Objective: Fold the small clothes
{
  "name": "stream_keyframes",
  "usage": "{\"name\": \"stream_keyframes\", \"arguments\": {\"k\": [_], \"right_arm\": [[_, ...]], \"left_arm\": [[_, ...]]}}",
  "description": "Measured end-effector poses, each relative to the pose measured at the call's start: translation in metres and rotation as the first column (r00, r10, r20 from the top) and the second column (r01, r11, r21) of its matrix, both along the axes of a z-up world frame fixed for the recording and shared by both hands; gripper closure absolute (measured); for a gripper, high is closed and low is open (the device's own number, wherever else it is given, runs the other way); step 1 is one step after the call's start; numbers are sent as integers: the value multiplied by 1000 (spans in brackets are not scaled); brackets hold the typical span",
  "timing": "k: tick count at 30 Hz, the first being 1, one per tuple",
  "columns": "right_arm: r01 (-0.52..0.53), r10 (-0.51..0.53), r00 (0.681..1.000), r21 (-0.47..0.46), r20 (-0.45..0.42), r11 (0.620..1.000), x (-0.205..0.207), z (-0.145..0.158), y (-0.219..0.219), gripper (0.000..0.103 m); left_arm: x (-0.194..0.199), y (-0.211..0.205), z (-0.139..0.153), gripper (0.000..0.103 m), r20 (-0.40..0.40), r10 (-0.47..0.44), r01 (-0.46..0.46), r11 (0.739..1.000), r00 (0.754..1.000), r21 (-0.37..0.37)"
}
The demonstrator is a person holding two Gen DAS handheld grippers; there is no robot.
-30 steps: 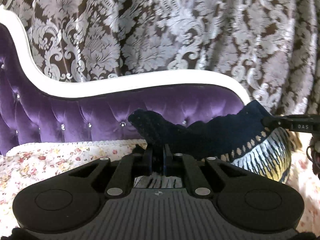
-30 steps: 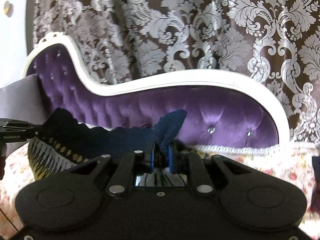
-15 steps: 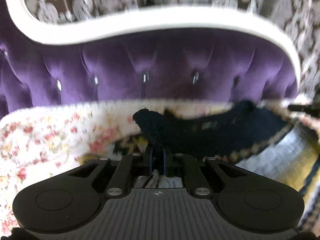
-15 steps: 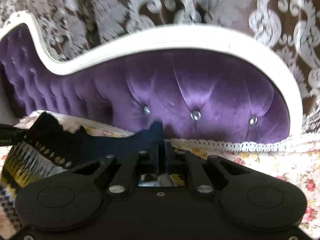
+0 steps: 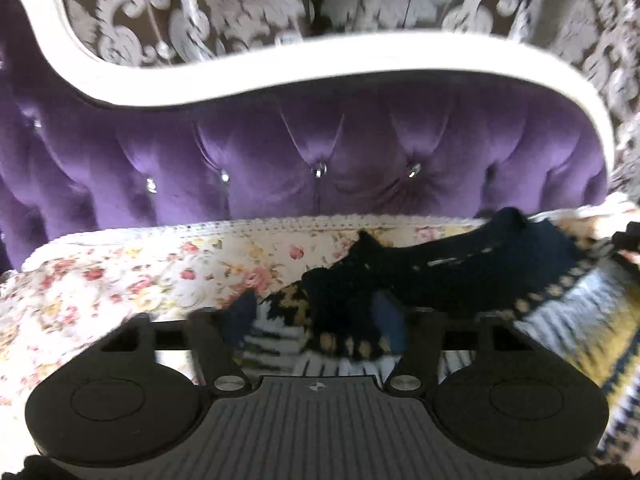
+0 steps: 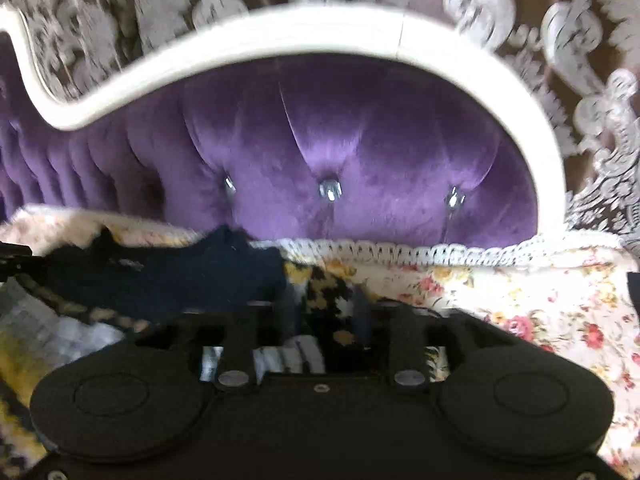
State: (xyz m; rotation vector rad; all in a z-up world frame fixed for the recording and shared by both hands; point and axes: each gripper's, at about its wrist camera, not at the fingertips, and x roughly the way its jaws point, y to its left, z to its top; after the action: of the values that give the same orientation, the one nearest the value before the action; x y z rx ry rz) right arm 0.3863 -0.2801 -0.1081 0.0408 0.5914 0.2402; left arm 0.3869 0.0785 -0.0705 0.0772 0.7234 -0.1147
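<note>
Knitted clothing (image 5: 460,268), dark navy with a yellow and white pattern, lies on the flowered cover (image 5: 120,280) of a purple sofa (image 5: 320,152) with a white frame (image 5: 280,68). In the left wrist view the left gripper (image 5: 316,324) has its two fingers wide apart, and a folded edge of the clothing lies between them without being pinched. The navy part spreads to the right and the patterned part lies lower at the right side. In the right wrist view the right gripper (image 6: 320,316) also has its fingers spread apart, with the patterned corner of the clothing (image 6: 160,276) lying loose between them on the cover (image 6: 540,300). Both views are somewhat blurred. Behind the sofa (image 6: 340,140) hangs a brown curtain (image 6: 560,40) with a silver leaf design
</note>
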Motion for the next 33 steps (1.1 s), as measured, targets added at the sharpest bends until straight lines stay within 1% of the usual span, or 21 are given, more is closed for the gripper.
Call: {"name": "stream_keyframes", "arguments": {"k": [2, 3, 4, 5, 6, 7, 12, 14, 16, 20, 22, 23, 24, 26, 29, 33], "right_arm": [[-29, 28, 999, 7, 15, 1000, -20, 10, 0, 34], [-44, 44, 999, 6, 14, 999, -30, 12, 1, 30], [-55, 55, 998, 6, 11, 998, -40, 14, 3, 21], [-68, 68, 998, 14, 7, 998, -51, 14, 3, 16], [-84, 84, 996, 33, -6, 996, -60, 12, 3, 8], [-95, 97, 995, 52, -22, 994, -68, 11, 4, 6], [-71, 85, 989, 122, -119, 990, -102, -8, 2, 1], [-53, 78, 983, 151, -165, 987, -116, -15, 1, 1], [-52, 81, 978, 155, -192, 987, -128, -20, 3, 1], [-36, 73, 970, 162, -231, 986, -142, -26, 7, 1], [-15, 57, 968, 170, -244, 985, -148, -28, 6, 1], [-7, 51, 967, 177, -248, 984, -150, -29, 5, 1], [4, 44, 966, 184, -254, 983, -153, -31, 4, 1], [19, 34, 964, 196, -264, 980, -160, -34, 2, 1], [19, 30, 966, 188, -258, 982, -166, -36, 2, 1], [27, 26, 965, 200, -260, 979, -165, -36, 3, 0]], "left_arm": [[-26, 2, 7, 27, 6, -9, 9, 1000, 1000, 10], [-37, 1, 8, 24, 1, -12, 12, 1000, 1000, 16], [-49, 1, 7, 23, -7, -16, 16, 1000, 1000, 17], [-62, 1, 5, 20, -19, -16, 16, 1000, 1000, 17], [-74, -1, 2, 19, -32, -13, 13, 1000, 999, 16], [-87, -1, -2, 19, -47, -13, 13, 1000, 999, 12], [-146, 0, -22, 19, -101, 14, -13, 1000, 995, 13], [-162, 4, -30, 19, -124, 30, -30, 1000, 992, 2], [-171, 8, -36, 19, -149, 39, -41, 999, 988, -9], [-179, 13, -49, 19, -188, 59, -64, 998, 980, -19], [-184, 14, -54, 11, -173, 66, -71, 997, 983, -22], [-185, 14, -57, 4, -175, 67, -71, 997, 982, -19], [-185, 14, -59, 1, -178, 62, -67, 998, 982, -22], [-187, 12, -62, 1, -168, 58, -62, 998, 984, -20], [-186, 13, -63, 1, -161, 76, -83, 996, 984, -40], [-189, 10, -65, 0, -135, 88, -93, 995, 987, -29]]}}
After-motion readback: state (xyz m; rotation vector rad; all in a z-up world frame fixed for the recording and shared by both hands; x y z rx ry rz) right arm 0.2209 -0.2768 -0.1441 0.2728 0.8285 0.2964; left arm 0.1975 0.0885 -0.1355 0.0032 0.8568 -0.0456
